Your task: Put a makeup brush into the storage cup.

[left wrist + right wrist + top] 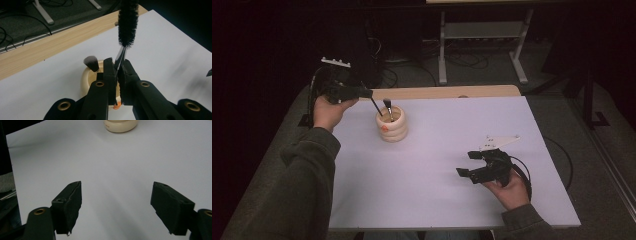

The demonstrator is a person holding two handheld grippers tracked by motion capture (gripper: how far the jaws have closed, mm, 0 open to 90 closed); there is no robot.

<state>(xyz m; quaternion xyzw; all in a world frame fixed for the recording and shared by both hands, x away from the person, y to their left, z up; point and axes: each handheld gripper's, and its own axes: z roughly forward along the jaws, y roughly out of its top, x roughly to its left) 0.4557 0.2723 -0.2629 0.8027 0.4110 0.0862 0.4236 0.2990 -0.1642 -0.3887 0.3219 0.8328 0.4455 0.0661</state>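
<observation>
While the left claw grips a brush, another brush occupies the holder.

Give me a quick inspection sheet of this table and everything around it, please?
Surface: white table top, wooden strip along the far edge.
Job's things: cream ribbed holder with one makeup brush inside; a thin bristle brush pinched by its handle.
Clutter: nothing seen.
Tongs: left tongs shut on the bristle brush above the holder; right tongs open, nothing between them.
Cables: black cable loops from the right tongs.
Surroundings: dark floor, metal stand legs behind.
</observation>
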